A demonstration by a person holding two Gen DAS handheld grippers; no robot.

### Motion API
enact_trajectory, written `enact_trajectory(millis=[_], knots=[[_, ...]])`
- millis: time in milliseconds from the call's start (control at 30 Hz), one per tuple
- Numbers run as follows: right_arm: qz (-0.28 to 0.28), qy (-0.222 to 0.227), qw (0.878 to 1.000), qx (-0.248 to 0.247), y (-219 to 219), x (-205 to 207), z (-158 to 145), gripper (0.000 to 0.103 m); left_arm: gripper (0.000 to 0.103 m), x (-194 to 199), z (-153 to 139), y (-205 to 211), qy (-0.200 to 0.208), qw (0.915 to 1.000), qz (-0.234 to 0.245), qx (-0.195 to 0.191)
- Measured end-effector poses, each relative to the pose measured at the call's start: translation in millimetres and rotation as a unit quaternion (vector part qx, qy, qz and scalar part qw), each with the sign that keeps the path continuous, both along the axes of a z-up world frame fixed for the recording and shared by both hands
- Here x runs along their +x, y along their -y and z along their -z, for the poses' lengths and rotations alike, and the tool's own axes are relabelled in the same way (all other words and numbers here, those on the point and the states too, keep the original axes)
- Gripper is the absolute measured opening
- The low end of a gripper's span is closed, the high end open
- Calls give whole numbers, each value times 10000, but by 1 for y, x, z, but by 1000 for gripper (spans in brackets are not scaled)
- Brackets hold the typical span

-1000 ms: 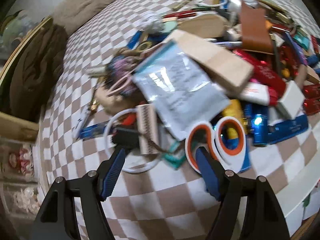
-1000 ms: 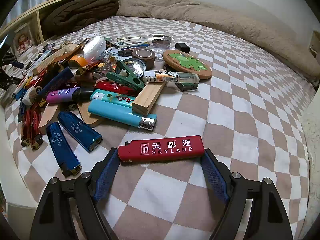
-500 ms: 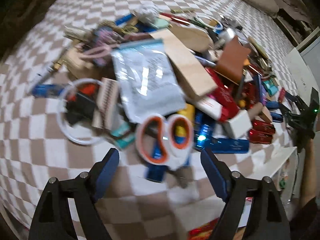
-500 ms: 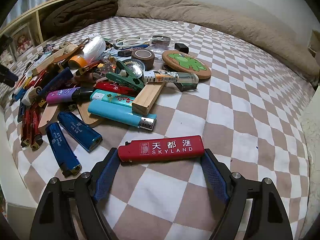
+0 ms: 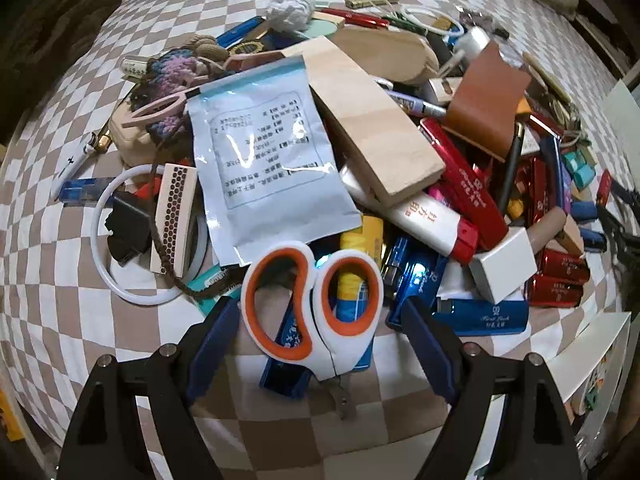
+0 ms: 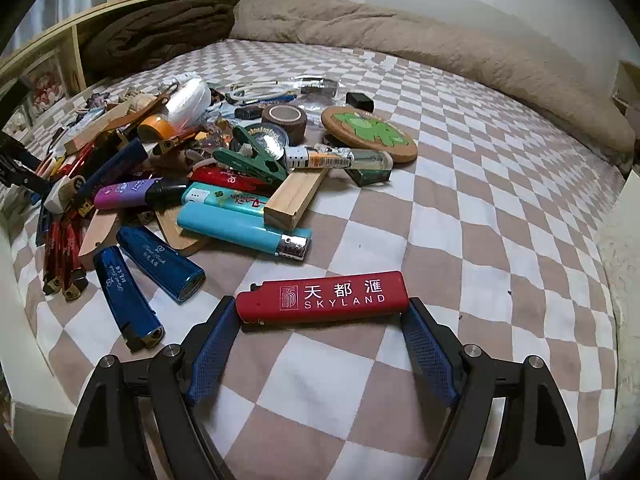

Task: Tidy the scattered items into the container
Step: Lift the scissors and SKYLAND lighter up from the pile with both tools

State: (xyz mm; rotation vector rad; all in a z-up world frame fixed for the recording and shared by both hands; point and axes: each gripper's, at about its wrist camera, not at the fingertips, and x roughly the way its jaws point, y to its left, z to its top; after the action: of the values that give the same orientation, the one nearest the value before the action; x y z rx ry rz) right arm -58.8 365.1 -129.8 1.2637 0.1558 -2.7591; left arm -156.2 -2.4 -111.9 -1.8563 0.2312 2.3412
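Swinging over the pile, the left gripper (image 5: 316,320) now straddles plastic-handled scissors (image 5: 312,304), jaws apart, ungripped; a glossy packet (image 5: 264,152) crowds behind. Right gripper (image 6: 320,320) clenches a red lighter (image 6: 322,297).

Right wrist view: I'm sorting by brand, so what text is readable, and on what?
"天都滙 SKYLAND": white print on the red rectangular plastic lighter between the right gripper's pads.
Gold script on the two dark blue metallic lighters: too small to read.
Teal lighter's red characters: unreadable.
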Motion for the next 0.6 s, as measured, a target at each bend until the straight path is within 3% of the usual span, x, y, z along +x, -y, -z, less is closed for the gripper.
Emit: enact_trajectory(millis=[300, 400, 600], knots=[[64, -70, 9999, 102, 2, 1, 0, 83, 74, 7, -1, 4, -111, 9998, -13, 193], [65, -61, 9999, 136, 3, 1, 0, 83, 63, 10, -3, 6, -137, 9994, -11, 303], [73, -47, 9998, 157, 3, 1, 0, 83, 63, 17, -8, 10, -234, 9987, -17, 452]])
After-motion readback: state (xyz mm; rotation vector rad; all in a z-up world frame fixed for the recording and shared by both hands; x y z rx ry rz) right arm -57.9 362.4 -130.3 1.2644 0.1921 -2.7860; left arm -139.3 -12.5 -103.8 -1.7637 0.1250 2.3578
